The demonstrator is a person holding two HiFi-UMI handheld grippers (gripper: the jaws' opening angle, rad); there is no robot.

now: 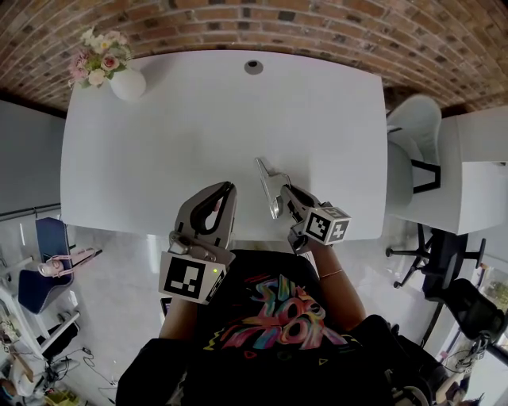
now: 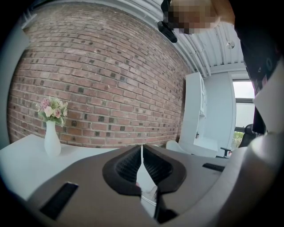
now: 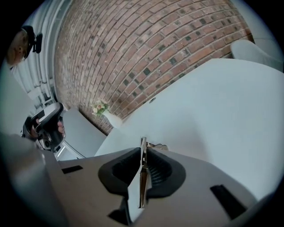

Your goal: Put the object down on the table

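Most of the white counter (image 1: 317, 119) lies bare, a smooth matte slab with wide room for moving. A white vase (image 1: 127, 83) of pink and cream flowers (image 1: 99, 59) stands at the counter's far left corner. A round grey grommet (image 1: 253, 67) sits at the middle of its far edge. Both tools hang over the counter's near edge, well apart from the vase. The left tool (image 2: 142, 150) has its ribbed black pads drawn together at the tips, with nothing between them. The right tool (image 3: 143, 153) is clamped on a thin, flat, shiny metal object (image 1: 267, 178), gripped edge-on. The object's free end juts past the pads, over the counter just inside the near edge; whether it touches the surface I cannot tell. A white chair (image 1: 413, 127) stands off the counter's right edge, and a rough red brick wall (image 1: 317, 24) rises beyond its far edge.
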